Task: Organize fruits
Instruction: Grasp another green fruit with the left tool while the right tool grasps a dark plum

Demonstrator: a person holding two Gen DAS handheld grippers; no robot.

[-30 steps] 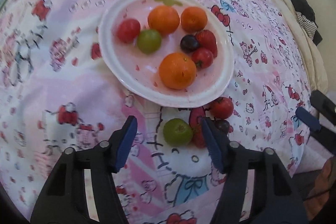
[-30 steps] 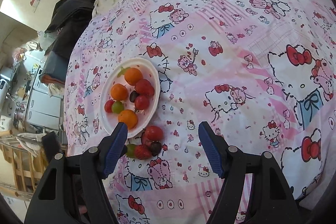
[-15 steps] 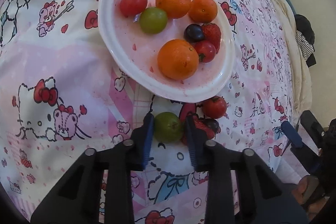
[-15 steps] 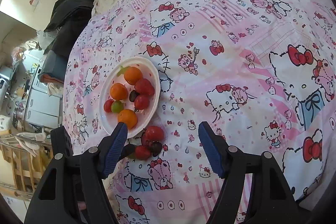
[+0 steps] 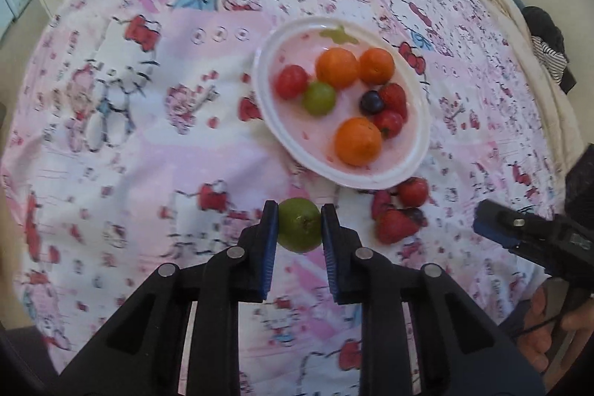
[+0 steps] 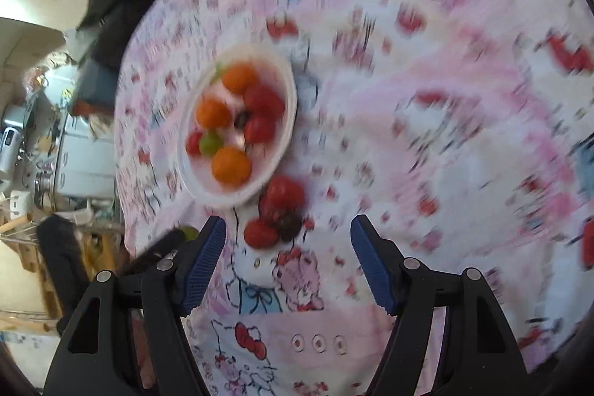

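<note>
My left gripper (image 5: 299, 210) is shut on a green fruit (image 5: 300, 225) and holds it just above the cloth, short of the white plate (image 5: 267, 106). On the plate lie three oranges, a green fruit, red tomatoes, a strawberry and a dark grape. To its right, a loose tomato (image 5: 414, 191), strawberry (image 5: 395, 227) and dark grape (image 5: 415, 216) lie on the cloth. My right gripper (image 6: 287, 223) hovers over that loose strawberry (image 6: 260, 232) and grape (image 6: 289, 225). Its jaws are closing slightly, with the fruits in the gap and the pads not touching them.
A pink cartoon-cat bedsheet (image 5: 148, 136) covers the bed. Dark clothes (image 5: 545, 36) and a cream blanket lie at the far right edge. Beyond the bed's left edge in the right wrist view stand appliances and clutter (image 6: 74, 151). A hand (image 5: 549, 340) holds the right gripper.
The left gripper closed on the green fruit and lifted it off the cloth, drawing back from the plate. The right gripper dropped toward the loose red fruits.
</note>
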